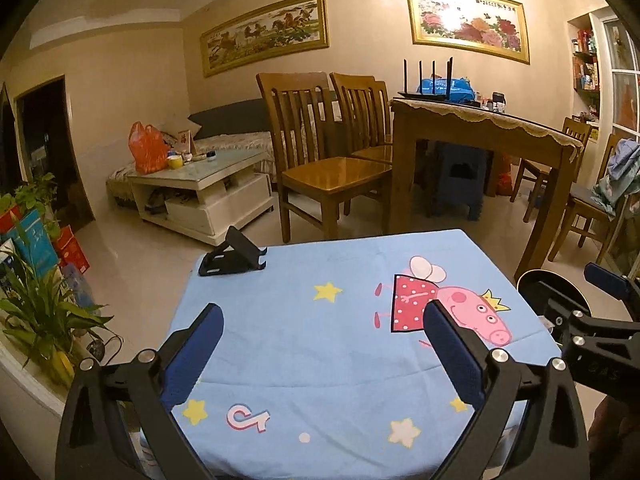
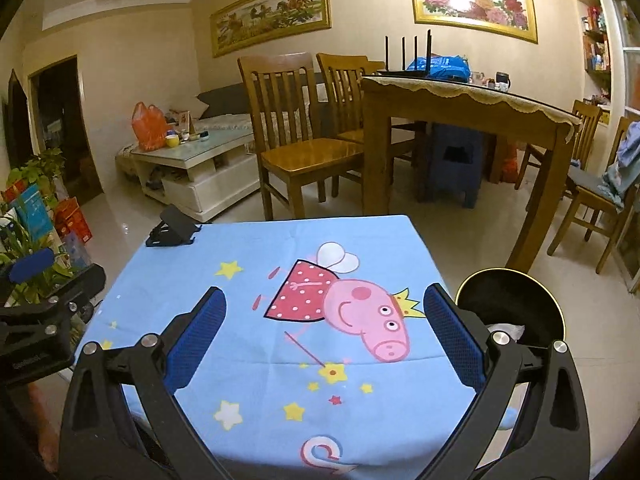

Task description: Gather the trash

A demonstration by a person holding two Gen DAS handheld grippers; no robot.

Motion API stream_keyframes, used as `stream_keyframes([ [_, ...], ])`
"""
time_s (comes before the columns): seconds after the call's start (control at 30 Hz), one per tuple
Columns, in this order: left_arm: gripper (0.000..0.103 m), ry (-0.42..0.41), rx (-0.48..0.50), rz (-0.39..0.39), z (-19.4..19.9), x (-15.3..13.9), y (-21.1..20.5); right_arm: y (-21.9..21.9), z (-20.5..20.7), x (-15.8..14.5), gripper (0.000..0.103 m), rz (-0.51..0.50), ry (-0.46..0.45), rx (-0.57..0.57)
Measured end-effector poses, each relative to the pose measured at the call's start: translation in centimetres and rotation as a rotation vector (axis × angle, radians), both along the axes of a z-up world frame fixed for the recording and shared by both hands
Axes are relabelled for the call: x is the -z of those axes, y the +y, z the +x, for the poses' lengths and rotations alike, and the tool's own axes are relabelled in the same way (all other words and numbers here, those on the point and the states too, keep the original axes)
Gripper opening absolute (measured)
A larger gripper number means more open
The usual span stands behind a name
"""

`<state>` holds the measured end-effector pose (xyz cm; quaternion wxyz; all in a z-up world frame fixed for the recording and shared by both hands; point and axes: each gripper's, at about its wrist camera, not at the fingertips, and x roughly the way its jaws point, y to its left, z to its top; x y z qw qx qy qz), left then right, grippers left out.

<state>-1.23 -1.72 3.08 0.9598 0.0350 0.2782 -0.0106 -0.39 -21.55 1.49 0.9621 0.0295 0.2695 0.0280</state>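
left gripper [image 1: 323,360] jaws spread wide, empty, right gripper [image 2: 325,344] likewise, above tablecloth [image 2: 256,360]

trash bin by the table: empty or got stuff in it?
Not empty. The right wrist view shows something white inside the black trash bin near its front rim, partly hidden; what it is, cannot tell.

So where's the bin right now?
The bin stands on the floor just off the right edge of the blue cloth, beside the right gripper; something white lies inside.

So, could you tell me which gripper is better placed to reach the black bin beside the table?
Right. The right gripper hangs open next to the black bin; the left gripper is farther away.
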Motion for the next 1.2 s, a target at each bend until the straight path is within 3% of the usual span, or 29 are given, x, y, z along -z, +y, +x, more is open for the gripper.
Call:
stream_keyframes([
  [1.2, 0.096, -0.010, -0.006, -0.015, -0.53, -0.23, 0.59, 0.25, -0.06, -0.50, 0.098, -0.001, -0.005, -0.026],
])
